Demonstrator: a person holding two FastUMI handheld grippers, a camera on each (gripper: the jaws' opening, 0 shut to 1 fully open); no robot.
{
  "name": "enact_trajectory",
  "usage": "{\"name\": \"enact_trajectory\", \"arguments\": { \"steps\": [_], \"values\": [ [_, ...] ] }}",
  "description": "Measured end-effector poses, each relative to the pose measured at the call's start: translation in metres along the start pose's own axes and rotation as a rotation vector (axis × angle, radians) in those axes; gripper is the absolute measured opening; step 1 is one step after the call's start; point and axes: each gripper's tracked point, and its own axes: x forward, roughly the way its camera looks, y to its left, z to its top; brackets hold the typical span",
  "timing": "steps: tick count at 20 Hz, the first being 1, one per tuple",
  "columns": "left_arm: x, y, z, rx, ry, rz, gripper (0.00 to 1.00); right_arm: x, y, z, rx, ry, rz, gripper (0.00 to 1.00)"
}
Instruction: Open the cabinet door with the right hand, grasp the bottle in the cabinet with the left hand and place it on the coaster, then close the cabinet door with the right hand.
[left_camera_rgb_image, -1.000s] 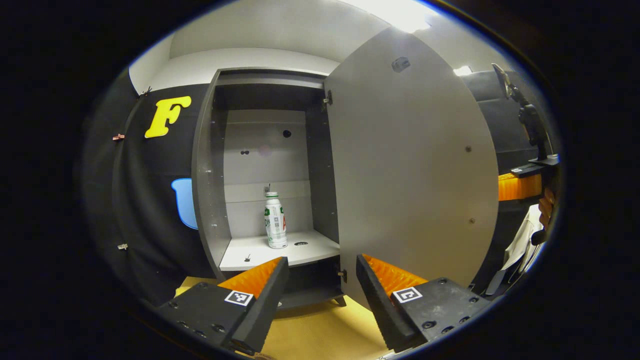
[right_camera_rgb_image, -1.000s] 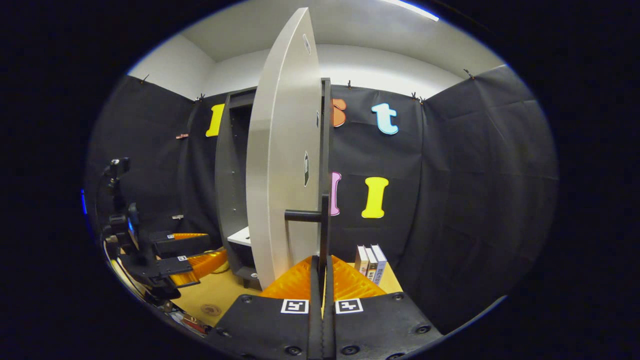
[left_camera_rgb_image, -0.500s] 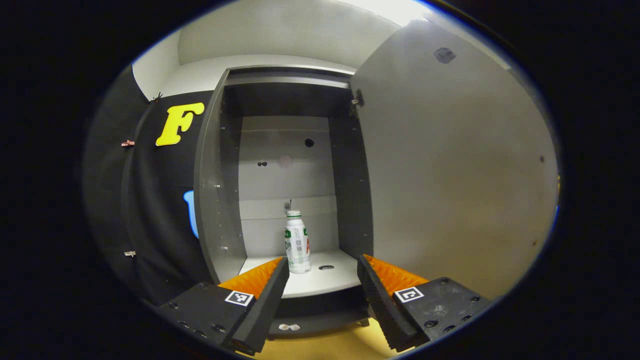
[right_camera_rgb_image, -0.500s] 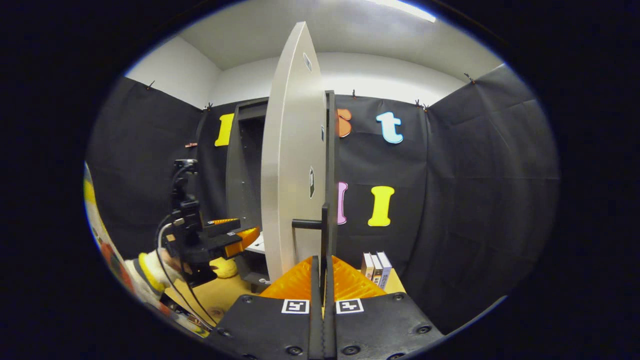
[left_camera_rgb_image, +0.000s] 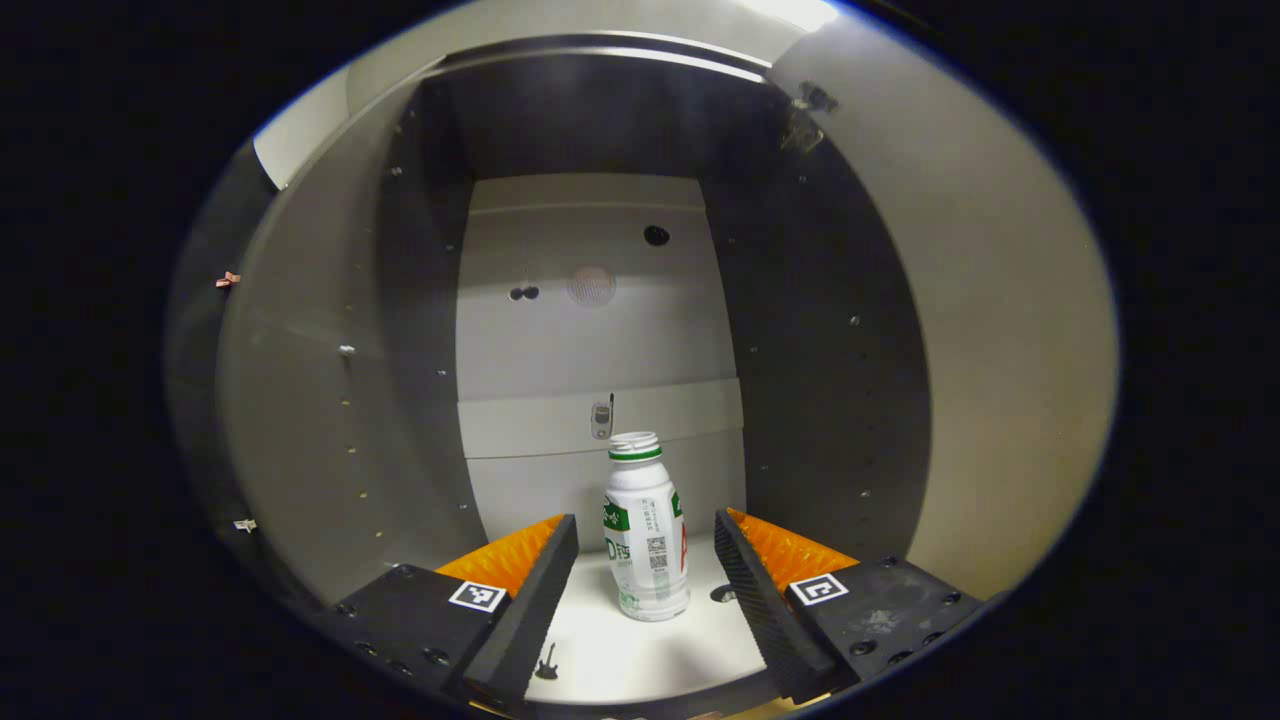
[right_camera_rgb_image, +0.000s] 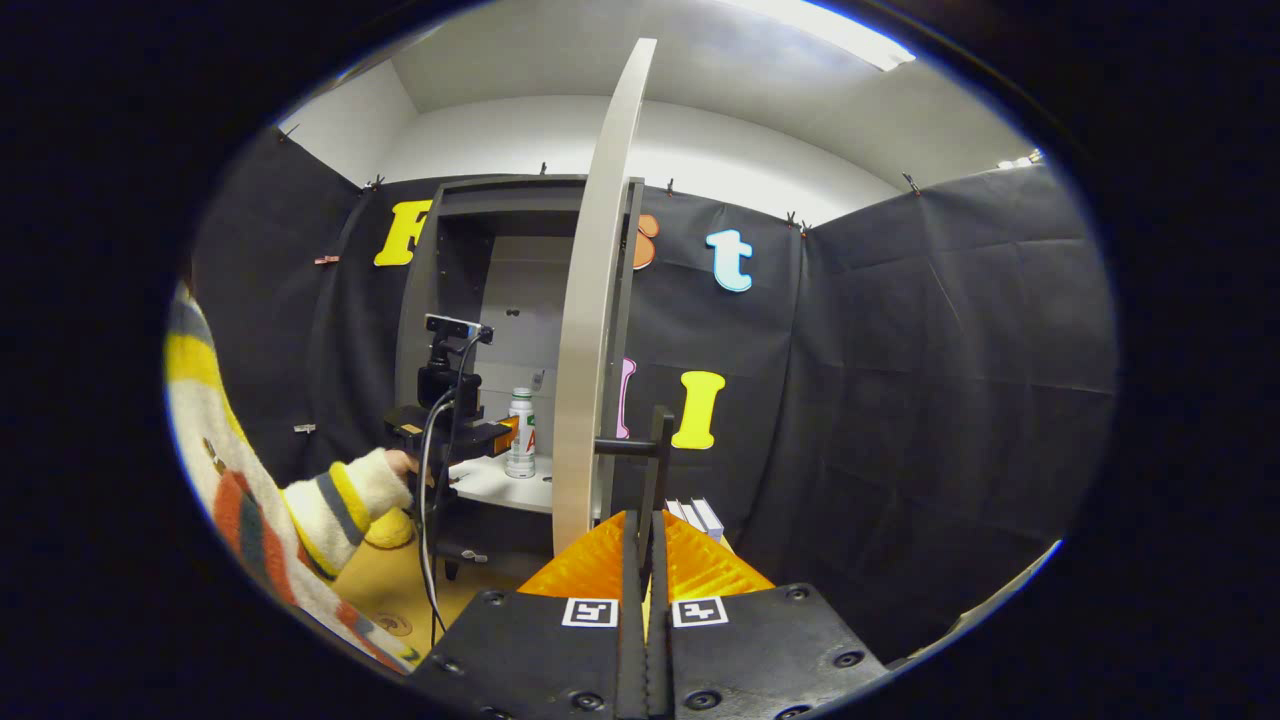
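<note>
A white bottle (left_camera_rgb_image: 647, 530) with a green band under its cap stands upright on the pale shelf (left_camera_rgb_image: 640, 655) inside the open cabinet. My left gripper (left_camera_rgb_image: 646, 522) is open, its fingers on either side of the bottle and not touching it. From the right gripper view the bottle (right_camera_rgb_image: 520, 432) shows just past the left gripper (right_camera_rgb_image: 485, 436), held by a hand in a striped sleeve (right_camera_rgb_image: 335, 495). My right gripper (right_camera_rgb_image: 643, 516) is shut on the dark handle (right_camera_rgb_image: 657, 465) of the grey door (right_camera_rgb_image: 590, 330), which stands open edge-on. A small round coaster (right_camera_rgb_image: 393, 625) lies on the wooden table.
The cabinet's dark side walls (left_camera_rgb_image: 830, 400) hem in the left gripper closely. A yellow object (right_camera_rgb_image: 385, 527) sits on the table (right_camera_rgb_image: 400, 590) below the shelf. Some small books (right_camera_rgb_image: 697, 515) stand right of the door. Black cloth walls close the booth.
My left gripper has moved forward into the cabinet until the bottle stands between its fingers. The right gripper has swung the door a little wider while holding the handle.
</note>
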Motion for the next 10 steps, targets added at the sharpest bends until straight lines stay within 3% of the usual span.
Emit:
{"name": "enact_trajectory", "arguments": {
  "steps": [10],
  "values": [
    [0.079, -0.001, -0.042, -0.005, 0.074, -0.054, 0.87, 0.001, -0.013, -0.006, -0.006, 0.049, -0.125, 0.05]
  ]
}}
